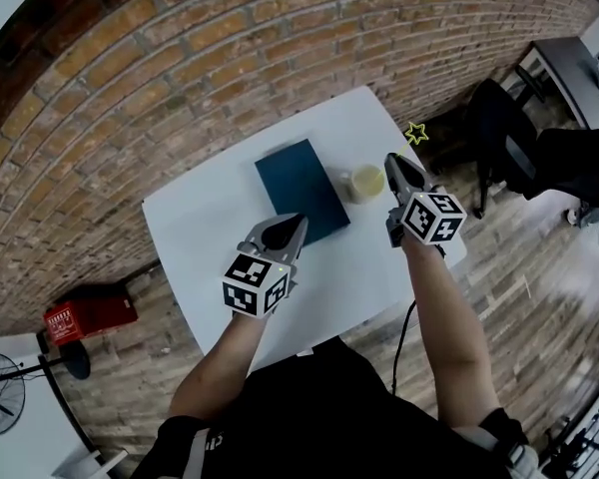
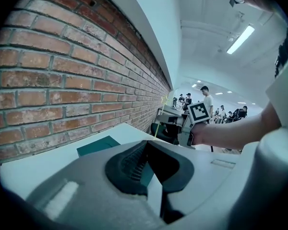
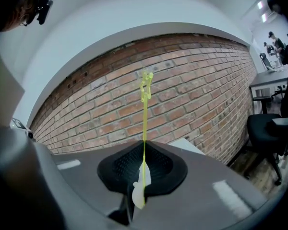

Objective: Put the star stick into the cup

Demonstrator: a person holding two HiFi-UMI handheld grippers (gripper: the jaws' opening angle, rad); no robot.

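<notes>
At the right side of the bench [image 1: 205, 242], our right claw [image 3: 142, 178] is closed on the star stick [image 3: 144, 123], pinching it near its lower end. The shaft rises straight toward twelve o'clock and the star sits at its top. The stick is a thin yellow-green sliver, so we judge it very light and probably springy. It looks likely to swivel or slide between the pads if the pinch loosens, and easy to bend if squeezed sideways. A hold low on the shaft, away from the star, looks soundest to us.

From the head view, the cup [image 1: 367, 181] stands just beside that claw, at about nine o'clock from its tip. Our left claw [image 1: 283, 230] hangs at seven o'clock from the cup, its jaws slightly apart with nothing between them, over a dark teal pad [image 1: 301, 190].
</notes>
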